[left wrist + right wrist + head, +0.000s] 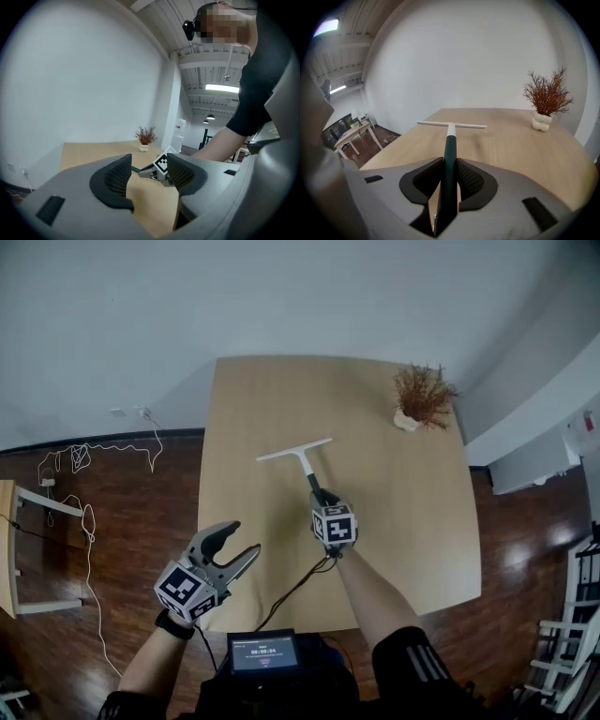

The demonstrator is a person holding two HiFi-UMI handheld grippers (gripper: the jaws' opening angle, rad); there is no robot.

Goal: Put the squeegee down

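While the right hand-held gripper [322,497] clamps the one squeegee [295,455], the left hand-held gripper [242,540] gapes wide, empty.

Left tongs [242,540] apart; right tongs [323,496] tight on squeegee [295,454] handle

Soft, even light fills the head view: the table [403,521] reads pale and flat, the squeegee [298,457] drops barely a shadow, and pale glare streaks the glossy floor [530,549] at right. Straight edges bow toward the frame's rim. Over in the left gripper view, a ceiling strip light [224,87] burns bright at right, the wall [93,84] is washed pale, black corners ring a round fisheye picture, and the left gripper [149,171], close to the lens, looks soft. The right gripper view has the same dark ring, another lamp [328,26] glowing upper left, a crisp plant [546,101], and slightly smeared grain on the table.
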